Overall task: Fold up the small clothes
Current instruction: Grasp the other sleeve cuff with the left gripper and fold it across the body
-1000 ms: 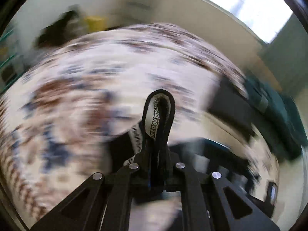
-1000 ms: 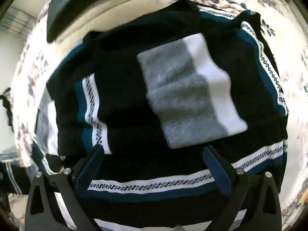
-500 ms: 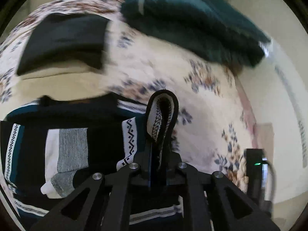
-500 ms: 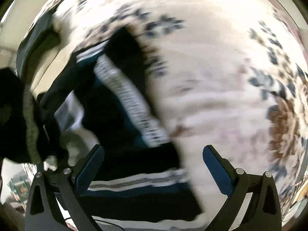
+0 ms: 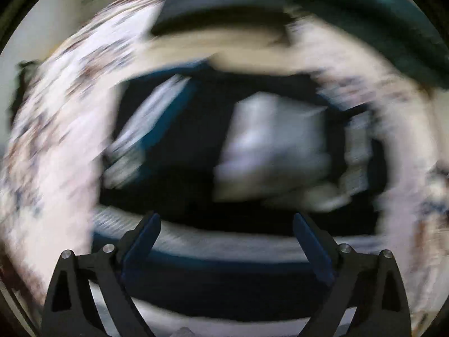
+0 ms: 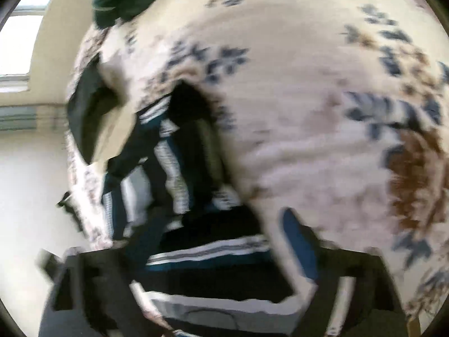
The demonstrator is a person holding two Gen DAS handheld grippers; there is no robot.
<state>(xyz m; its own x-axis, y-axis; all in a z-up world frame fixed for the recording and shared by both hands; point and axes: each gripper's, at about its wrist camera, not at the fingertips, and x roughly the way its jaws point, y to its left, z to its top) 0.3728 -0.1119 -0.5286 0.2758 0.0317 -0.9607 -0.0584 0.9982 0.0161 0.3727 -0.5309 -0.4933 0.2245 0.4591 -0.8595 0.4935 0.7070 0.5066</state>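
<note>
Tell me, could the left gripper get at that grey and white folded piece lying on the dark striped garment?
Probably yes: the left gripper is open and the grey and white piece lies uncovered ahead of it, though the picture is blurred.

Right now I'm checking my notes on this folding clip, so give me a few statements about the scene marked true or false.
1. The left claw is open and holds nothing. True.
2. A grey and white folded piece lies on the black striped garment. True.
3. The clothes lie on a bare wooden floor. False: they lie on a floral bedspread.
4. The right claw is clamped on a red towel. False: its fingers stand apart, with no towel between them.
5. A dark green garment lies beyond the striped one. True.
</note>
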